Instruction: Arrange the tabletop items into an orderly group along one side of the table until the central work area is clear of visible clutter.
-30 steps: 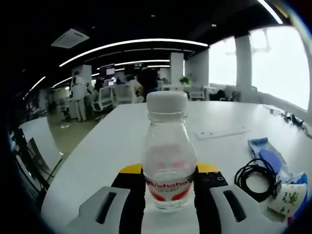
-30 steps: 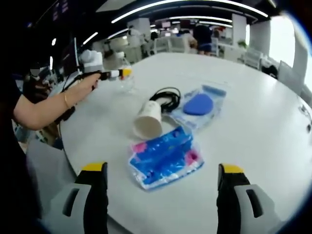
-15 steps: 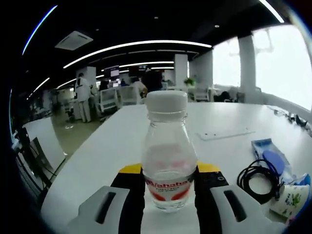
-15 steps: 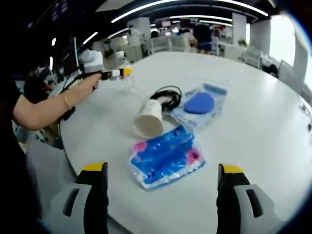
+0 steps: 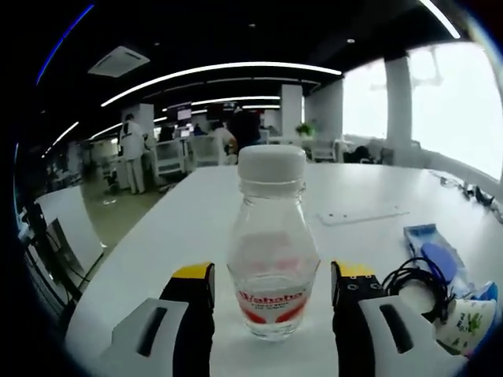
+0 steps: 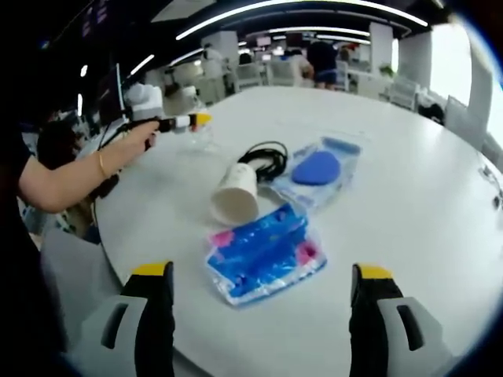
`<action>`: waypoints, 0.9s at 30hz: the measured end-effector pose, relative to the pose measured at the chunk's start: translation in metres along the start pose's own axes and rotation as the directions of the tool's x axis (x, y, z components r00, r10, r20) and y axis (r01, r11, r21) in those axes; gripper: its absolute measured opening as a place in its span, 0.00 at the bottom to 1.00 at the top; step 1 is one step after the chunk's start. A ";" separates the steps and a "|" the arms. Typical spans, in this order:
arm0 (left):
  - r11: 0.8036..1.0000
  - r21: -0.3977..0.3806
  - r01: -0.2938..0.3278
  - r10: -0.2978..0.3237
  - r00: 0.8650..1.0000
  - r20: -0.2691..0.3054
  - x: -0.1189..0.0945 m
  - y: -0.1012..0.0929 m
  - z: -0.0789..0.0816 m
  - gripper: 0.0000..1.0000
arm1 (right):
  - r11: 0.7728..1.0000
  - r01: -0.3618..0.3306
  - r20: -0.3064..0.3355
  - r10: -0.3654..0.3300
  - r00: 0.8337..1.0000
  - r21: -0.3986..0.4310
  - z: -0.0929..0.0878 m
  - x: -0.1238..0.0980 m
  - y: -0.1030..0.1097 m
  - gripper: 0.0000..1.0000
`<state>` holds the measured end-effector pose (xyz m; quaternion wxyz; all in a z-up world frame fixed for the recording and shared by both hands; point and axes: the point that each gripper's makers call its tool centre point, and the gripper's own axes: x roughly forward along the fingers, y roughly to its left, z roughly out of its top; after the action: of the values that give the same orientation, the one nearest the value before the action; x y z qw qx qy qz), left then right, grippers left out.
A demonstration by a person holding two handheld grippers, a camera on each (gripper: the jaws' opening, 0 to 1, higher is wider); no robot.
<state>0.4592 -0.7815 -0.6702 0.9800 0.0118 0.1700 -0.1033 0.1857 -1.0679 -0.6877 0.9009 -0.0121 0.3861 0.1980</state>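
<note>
- Presently, item one: my left gripper (image 5: 272,287), jaws spread wide, a gap on each side of the bottle, gripping nothing.
- Item two: clear plastic bottle (image 5: 272,251) with a white cap and a red-lettered label, standing upright on the white table (image 5: 196,228) between those jaws, near the table's edge. From the right gripper view it shows small and clear (image 6: 201,135), just beside the left gripper's yellow tip (image 6: 187,121).
- Item three: my right gripper (image 6: 263,294), jaws wide apart, holding nothing, poised above the table (image 6: 409,204), with the blue packet beyond the jaws.
- Item four: blue plastic packet with pink patches (image 6: 263,253), lying flat on the table.
- Item five: white paper cup (image 6: 233,196), tipped on its side, mouth toward my right gripper, just beyond the blue packet. In the left gripper view its printed side (image 5: 465,320) shows at the right.
- Item six: black coiled cable (image 6: 266,157), touching the cup's far end; also seen (image 5: 416,279) right of the bottle.
- Item seven: clear pouch with a blue round pad inside (image 6: 318,169), just beside the cable.
- Item eight: my hand (image 6: 141,135) and forearm, a bracelet at the wrist, carrying the left gripper.
</note>
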 end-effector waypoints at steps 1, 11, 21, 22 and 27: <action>1.000 0.004 0.002 -0.002 1.000 0.002 -0.001 0.000 0.000 0.64 | 1.000 0.000 0.001 0.000 1.000 0.001 0.000 0.000 0.000 0.91; 0.998 0.008 0.059 -0.059 0.996 0.061 -0.022 -0.006 0.017 0.96 | 1.000 -0.028 0.037 0.028 0.999 0.002 0.008 0.000 0.009 0.93; 0.995 0.005 0.100 -0.100 0.993 0.064 -0.036 0.001 0.020 1.00 | 0.997 -0.056 0.114 0.062 0.992 -0.049 0.023 -0.001 0.022 0.92; 0.995 0.005 0.102 -0.102 0.993 0.061 -0.037 0.001 0.019 1.00 | 0.997 -0.063 0.118 0.068 0.991 -0.052 0.024 -0.001 0.024 0.90; 0.988 -0.024 0.153 -0.152 0.987 0.044 -0.054 -0.009 0.017 1.00 | 0.995 -0.081 0.154 0.090 0.984 -0.066 0.031 0.000 0.032 0.89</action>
<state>0.4128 -0.7801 -0.6363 0.9726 -0.0167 0.1509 -0.1760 0.1953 -1.0328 -0.6614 0.9183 -0.0068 0.3083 0.2484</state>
